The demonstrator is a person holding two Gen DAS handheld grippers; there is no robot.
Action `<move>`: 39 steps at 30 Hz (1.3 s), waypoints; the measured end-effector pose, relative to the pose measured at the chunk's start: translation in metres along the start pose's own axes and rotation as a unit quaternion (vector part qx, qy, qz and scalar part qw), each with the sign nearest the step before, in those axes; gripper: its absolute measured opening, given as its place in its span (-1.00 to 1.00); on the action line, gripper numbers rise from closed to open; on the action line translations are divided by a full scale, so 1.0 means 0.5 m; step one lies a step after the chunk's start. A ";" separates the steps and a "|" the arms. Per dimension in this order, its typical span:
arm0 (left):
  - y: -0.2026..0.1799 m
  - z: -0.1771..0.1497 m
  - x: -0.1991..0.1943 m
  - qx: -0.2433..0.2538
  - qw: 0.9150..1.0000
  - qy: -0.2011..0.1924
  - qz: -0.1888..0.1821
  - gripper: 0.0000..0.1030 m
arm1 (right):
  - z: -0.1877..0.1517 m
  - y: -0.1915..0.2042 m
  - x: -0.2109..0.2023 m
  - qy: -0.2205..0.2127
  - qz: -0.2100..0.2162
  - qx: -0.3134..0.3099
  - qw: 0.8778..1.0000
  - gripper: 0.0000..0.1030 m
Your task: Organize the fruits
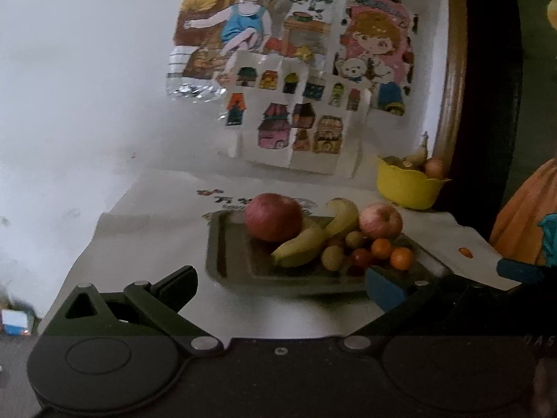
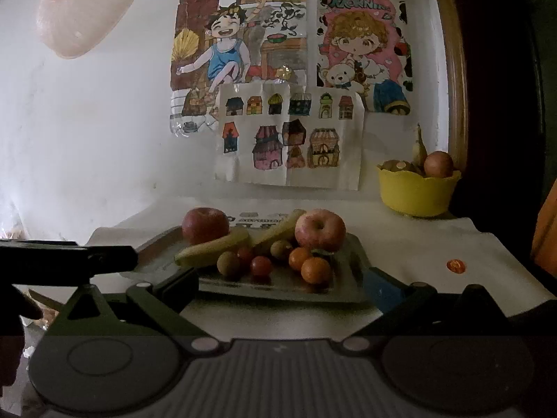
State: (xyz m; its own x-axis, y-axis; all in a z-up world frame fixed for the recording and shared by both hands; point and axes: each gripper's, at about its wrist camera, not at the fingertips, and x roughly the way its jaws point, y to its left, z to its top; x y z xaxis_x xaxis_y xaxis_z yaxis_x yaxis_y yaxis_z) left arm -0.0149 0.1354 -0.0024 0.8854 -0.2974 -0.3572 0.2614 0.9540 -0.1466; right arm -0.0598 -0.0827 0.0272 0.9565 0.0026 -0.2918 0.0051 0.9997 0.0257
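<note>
A grey tray (image 1: 226, 254) (image 2: 344, 289) on the white table holds mixed fruit: a dark red apple (image 1: 273, 216) (image 2: 205, 224), a pink apple (image 1: 380, 220) (image 2: 320, 229), two bananas (image 1: 301, 245) (image 2: 212, 249), two oranges (image 1: 402, 257) (image 2: 315, 270), red tomatoes (image 2: 261, 265) and green-brown round fruits (image 1: 333, 257) (image 2: 229, 264). My left gripper (image 1: 278, 280) is open and empty just in front of the tray's near edge. My right gripper (image 2: 283, 287) is open and empty, also at the tray's near edge. The left gripper's arm (image 2: 69, 256) shows at the left of the right wrist view.
A yellow bowl (image 1: 407, 186) (image 2: 416, 191) with an onion and other produce stands at the back right by a wooden frame. Drawings hang on the wall behind. A small orange sticker (image 2: 455, 265) lies on the white cloth right of the tray.
</note>
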 end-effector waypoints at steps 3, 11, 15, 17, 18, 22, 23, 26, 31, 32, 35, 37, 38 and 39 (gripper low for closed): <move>0.000 -0.010 -0.009 -0.005 1.000 0.003 0.013 0.99 | -0.010 -0.004 -0.001 0.003 -0.006 0.002 1.000 1.00; -0.001 -0.022 -0.019 -0.009 1.000 0.006 0.021 0.99 | -0.013 -0.004 -0.009 -0.006 -0.006 0.005 1.000 1.00; -0.001 -0.022 -0.020 -0.009 1.000 0.006 0.020 0.99 | -0.013 -0.004 -0.009 -0.006 -0.007 0.005 1.000 1.00; -0.001 -0.022 -0.019 -0.009 1.000 0.006 0.020 0.99 | -0.013 -0.004 -0.009 -0.006 -0.007 0.006 1.000 1.00; -0.002 -0.022 -0.020 -0.009 1.000 0.007 0.020 0.99 | -0.013 -0.004 -0.009 -0.006 -0.007 0.006 1.000 1.00; -0.004 -0.022 -0.021 -0.009 1.000 0.008 0.020 0.99 | -0.015 -0.005 -0.008 -0.003 -0.007 0.006 1.000 1.00; -0.004 -0.021 -0.020 -0.009 1.000 0.008 0.019 0.99 | -0.015 -0.006 -0.008 -0.002 -0.007 0.006 1.000 1.00; -0.005 -0.021 -0.021 -0.009 1.000 0.008 0.019 0.99 | -0.015 -0.007 -0.006 -0.002 -0.009 0.008 1.000 1.00; -0.005 -0.021 -0.021 -0.010 1.000 0.009 0.019 0.99 | -0.014 -0.004 -0.006 -0.002 -0.010 0.009 1.000 1.00; -0.004 -0.021 -0.021 -0.009 1.000 0.009 0.019 0.99 | -0.014 -0.004 -0.006 -0.001 -0.010 0.009 1.000 1.00; -0.005 -0.021 -0.021 -0.010 1.000 0.009 0.019 0.99 | -0.015 -0.003 -0.007 -0.001 -0.011 0.009 1.000 1.00; -0.005 -0.021 -0.021 -0.010 1.000 0.008 0.019 0.99 | -0.014 -0.005 -0.007 -0.002 -0.010 0.009 1.000 1.00; -0.004 -0.021 -0.021 -0.010 1.000 0.009 0.019 0.99 | -0.015 -0.004 -0.007 -0.002 -0.010 0.009 1.000 1.00; -0.004 -0.021 -0.021 -0.010 1.000 0.009 0.019 0.99 | -0.015 -0.004 -0.007 -0.001 -0.010 0.009 1.000 1.00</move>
State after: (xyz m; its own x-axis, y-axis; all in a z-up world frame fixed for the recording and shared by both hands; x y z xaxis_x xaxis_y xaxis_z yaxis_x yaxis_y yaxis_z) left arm -0.0287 0.1360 -0.0082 0.8876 -0.2613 -0.3793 0.2196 0.9640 -0.1502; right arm -0.0652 -0.0846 0.0212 0.9569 -0.0183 -0.2899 0.0301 0.9989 0.0364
